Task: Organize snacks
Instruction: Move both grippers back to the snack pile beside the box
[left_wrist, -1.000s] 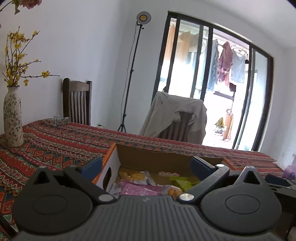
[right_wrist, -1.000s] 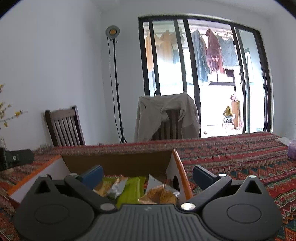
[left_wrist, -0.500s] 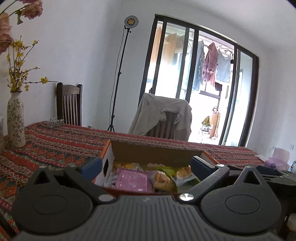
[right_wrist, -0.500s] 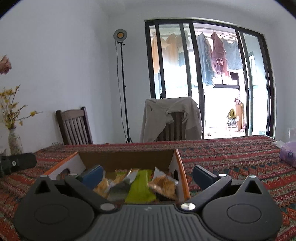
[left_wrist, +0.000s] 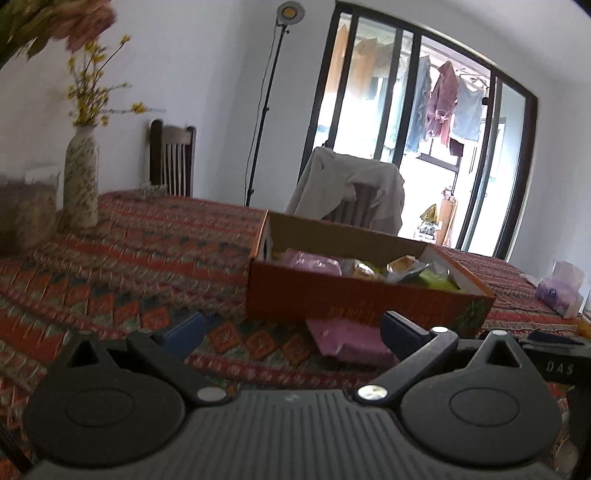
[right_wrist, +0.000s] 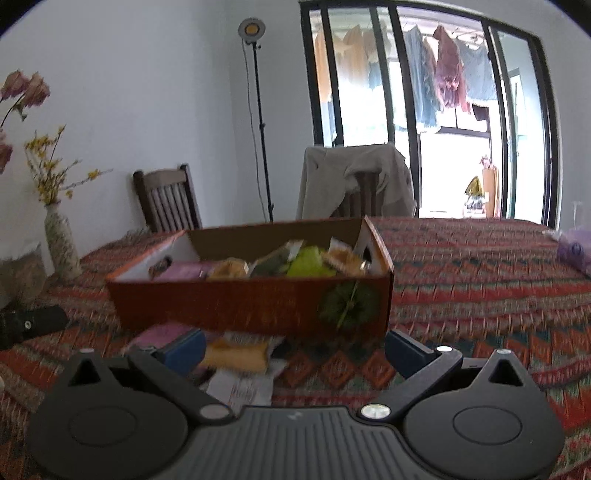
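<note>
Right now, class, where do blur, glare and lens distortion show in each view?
Left wrist view: motion blur smears the vase and box; the window blows out white. Right wrist view: box print is soft, window frames bow from the fisheye.

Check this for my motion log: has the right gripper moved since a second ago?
Yes. The right gripper has pulled back toward the person: the orange box, once under its fingers, now sits ahead.

Orange box (right_wrist: 251, 306) of snacks; loose packets (right_wrist: 236, 354), blurred, perhaps touching it
</note>
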